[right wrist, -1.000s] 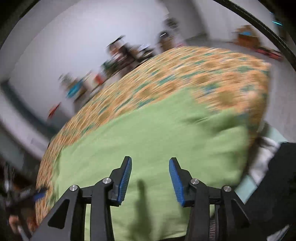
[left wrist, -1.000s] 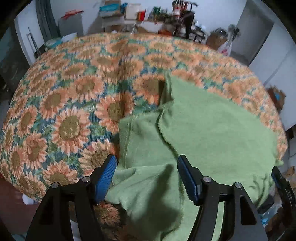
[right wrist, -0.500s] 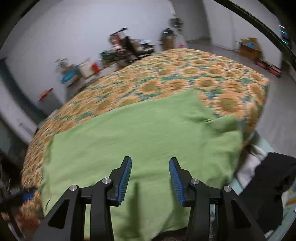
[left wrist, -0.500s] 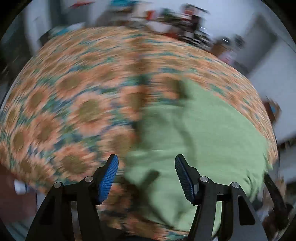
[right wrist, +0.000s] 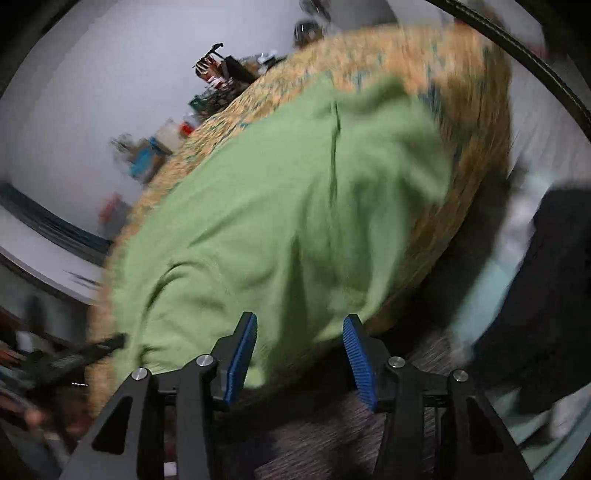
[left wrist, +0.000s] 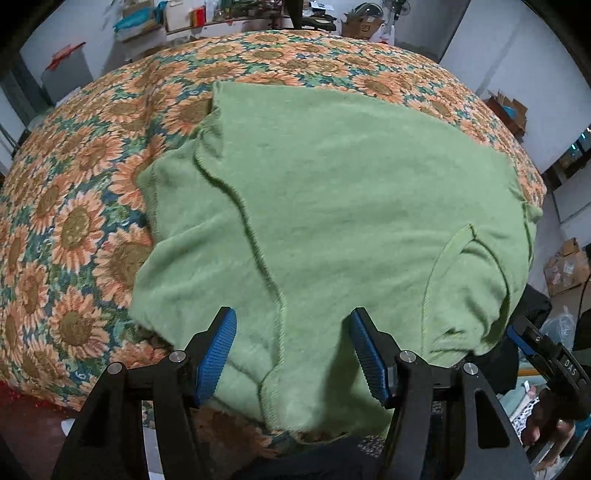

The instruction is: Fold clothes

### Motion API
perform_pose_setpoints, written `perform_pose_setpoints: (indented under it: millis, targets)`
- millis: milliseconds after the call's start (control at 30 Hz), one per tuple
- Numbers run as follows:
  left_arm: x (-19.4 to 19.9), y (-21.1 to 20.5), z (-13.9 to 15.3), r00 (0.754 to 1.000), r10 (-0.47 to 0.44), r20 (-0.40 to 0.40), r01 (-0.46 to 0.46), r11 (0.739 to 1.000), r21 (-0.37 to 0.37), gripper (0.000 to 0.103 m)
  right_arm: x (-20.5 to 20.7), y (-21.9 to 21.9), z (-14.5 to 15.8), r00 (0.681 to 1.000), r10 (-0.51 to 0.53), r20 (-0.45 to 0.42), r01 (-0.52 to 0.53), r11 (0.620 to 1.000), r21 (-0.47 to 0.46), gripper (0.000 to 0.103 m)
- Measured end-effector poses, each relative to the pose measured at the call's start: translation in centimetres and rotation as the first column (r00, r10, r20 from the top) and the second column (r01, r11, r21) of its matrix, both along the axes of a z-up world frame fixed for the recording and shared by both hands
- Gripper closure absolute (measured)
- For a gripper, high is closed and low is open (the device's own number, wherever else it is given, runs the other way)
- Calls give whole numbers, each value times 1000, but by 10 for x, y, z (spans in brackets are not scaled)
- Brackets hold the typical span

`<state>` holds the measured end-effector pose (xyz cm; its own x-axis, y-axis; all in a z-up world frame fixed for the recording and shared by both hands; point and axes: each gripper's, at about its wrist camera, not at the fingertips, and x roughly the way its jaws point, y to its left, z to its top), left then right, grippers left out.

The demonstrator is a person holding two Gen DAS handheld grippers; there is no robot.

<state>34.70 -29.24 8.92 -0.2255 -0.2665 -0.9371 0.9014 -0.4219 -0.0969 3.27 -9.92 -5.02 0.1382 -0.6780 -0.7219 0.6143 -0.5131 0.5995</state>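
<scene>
Nearest in the left wrist view: left tool (left wrist: 291,350), blue pads spread apart, nothing pinched, hanging above the near hem of the green garment (left wrist: 332,206). Between the pads, a stitched seam running up and away from the hem, bending leftward toward the far left corner. Low at the right edge, the right tool (left wrist: 532,347) seen side-on beside a hand (left wrist: 543,428), just off the garment's near right corner.

In the blurred right wrist view: right tool (right wrist: 299,354), pads apart and just widened, gripping nothing, poised over the garment's near edge where the cloth droops past the rim of the surface.

Spread mostly flat on a sunflower-print cover (left wrist: 74,229); whether on a bed or a counter, cannot tell. Fleecy, light green, hems overlocked in matching thread. Left side rumpled, with a folded-over flap and a raised ridge. Near the right, a curved stitched seam, perhaps a sleeve or pocket. Long axis roughly side to side in the left view, near hem toward the person, far edge straight.

Beyond the cover, cluttered shelves (left wrist: 229,14) along a white wall and cardboard boxes (left wrist: 565,266) on the floor at right.
</scene>
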Motion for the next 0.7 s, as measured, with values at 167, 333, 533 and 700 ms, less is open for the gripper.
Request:
perform_pose_setpoints:
  millis: [167,333,533,700]
  targets:
    - [1,1,1,1000,14,0,-14,1000,7,38,19,-18,-7,997,82,-9,-82,997,-4,61]
    - [-2,-5,-1,1000,7,-1,-7,1000,8,38,11,-11,4,980,6,-200,21,991,135,99]
    - [23,-8,0,993,69,-92,-62,995,76,38,-18,17,38,958,-119,-262,152,982,111,99]
    - [36,-21,-8,990,132,-39,-129,989,77,38,-20,-2,43,945,-111,-309,158,979,132,99]
